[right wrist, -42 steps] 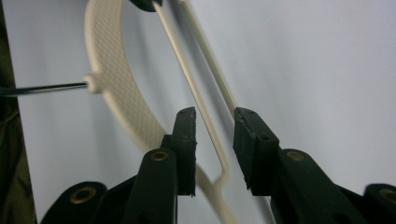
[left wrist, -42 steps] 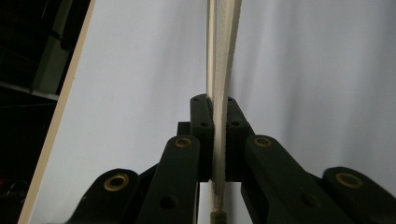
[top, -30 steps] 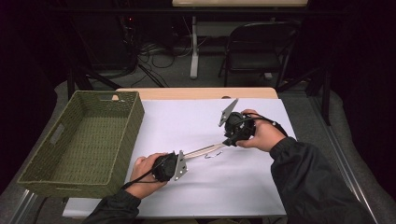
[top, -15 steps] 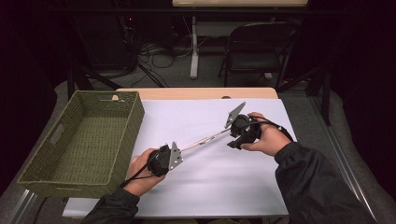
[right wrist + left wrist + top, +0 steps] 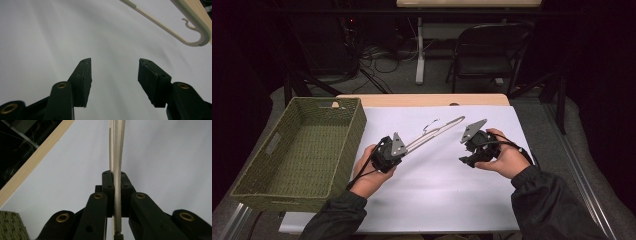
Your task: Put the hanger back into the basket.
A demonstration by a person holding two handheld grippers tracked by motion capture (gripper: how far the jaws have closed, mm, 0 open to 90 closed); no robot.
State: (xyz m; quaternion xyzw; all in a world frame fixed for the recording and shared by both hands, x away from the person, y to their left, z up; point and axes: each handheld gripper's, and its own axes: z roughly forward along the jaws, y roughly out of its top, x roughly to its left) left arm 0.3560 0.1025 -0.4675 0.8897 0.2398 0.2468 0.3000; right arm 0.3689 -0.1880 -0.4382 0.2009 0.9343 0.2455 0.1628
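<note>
While the green woven basket (image 5: pixel 297 150) sits at the far left of the table (image 5: pixel 437 200), just beside my left hand, my left tool (image 5: pixel 388 154) is clamped tight on a cream clothes hanger (image 5: pixel 434 134) — in the left gripper view its thin edge (image 5: pixel 117 170) runs straight up out from between the two pressed pads. From that grip the hanger stretches up and to the right over the white table cover, its wire hook near the middle. Farther right, my right tool (image 5: pixel 473 150) is well clear of it; its jaws have just been opening and stand apart with nothing between them. In the right gripper view (image 5: pixel 113 75) the hanger's curved end (image 5: pixel 197 37) lies ahead and off to the upper right — apart from both pads.
</note>
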